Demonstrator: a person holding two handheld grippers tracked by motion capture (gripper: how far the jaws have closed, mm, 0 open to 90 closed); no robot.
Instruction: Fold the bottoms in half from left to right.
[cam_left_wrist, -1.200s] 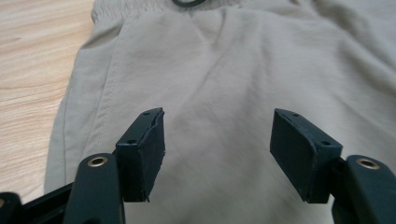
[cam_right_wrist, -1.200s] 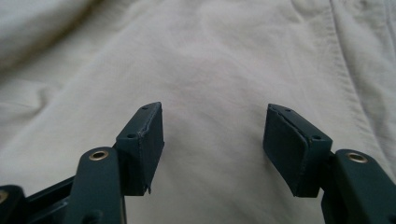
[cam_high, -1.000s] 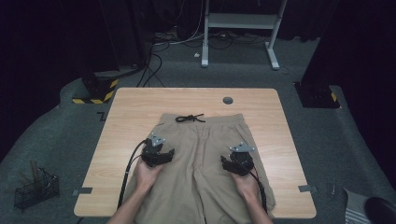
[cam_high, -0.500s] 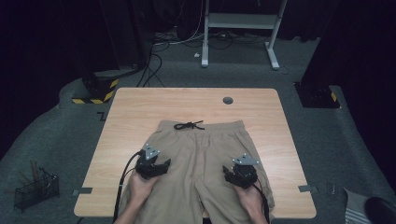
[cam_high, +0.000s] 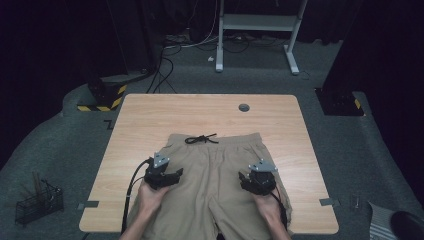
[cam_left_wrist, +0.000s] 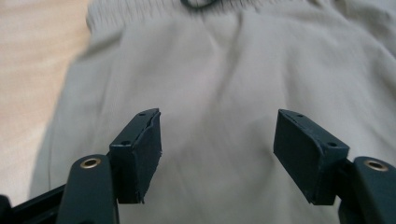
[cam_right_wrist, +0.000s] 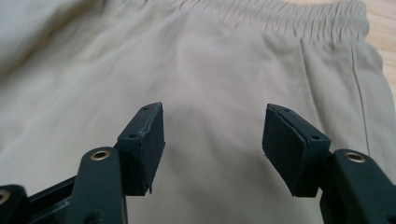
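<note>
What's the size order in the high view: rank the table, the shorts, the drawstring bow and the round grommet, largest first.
1. table
2. shorts
3. drawstring bow
4. round grommet: it sits farther from the camera, but the gap to the bow looks clear.

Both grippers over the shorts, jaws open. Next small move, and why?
Probably lower both and pinch fabric. Left gripper and right gripper sit open above the flat khaki shorts, cloth under the jaws but nothing gripped.

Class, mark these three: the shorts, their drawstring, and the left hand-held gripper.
shorts (cam_high: 215, 165): high view, middle of the fabric.
drawstring (cam_high: 201, 139): high view, on the black knot.
left hand-held gripper (cam_high: 176, 173): high view, between its fingertips.
</note>
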